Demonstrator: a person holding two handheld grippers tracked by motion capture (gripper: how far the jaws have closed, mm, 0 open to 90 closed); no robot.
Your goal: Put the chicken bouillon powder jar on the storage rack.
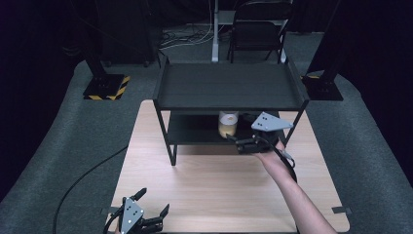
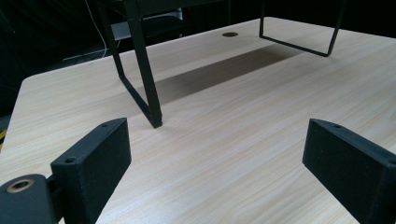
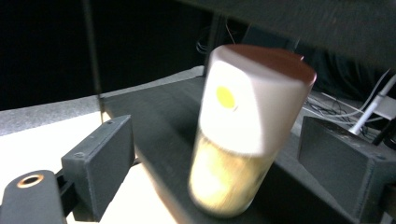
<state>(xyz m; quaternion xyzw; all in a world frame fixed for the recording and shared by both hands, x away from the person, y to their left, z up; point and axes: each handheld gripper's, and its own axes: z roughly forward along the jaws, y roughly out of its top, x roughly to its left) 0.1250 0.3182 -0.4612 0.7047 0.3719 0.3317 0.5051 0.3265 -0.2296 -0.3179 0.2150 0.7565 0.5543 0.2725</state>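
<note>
A jar with a white top and yellowish contents stands upright on the lower shelf of a black two-tier rack. My right gripper is at the shelf's front edge, open, one jaw on each side of the jar. The right gripper view shows the blurred jar between the jaws of the right gripper, with a gap on both sides. My left gripper rests low at the table's near left corner. In its own view the left gripper is open over bare wood.
The rack stands on a light wooden table; one of its legs is just ahead of the left gripper. A folding chair and black stands with a striped base are behind. A cable runs across the grey floor.
</note>
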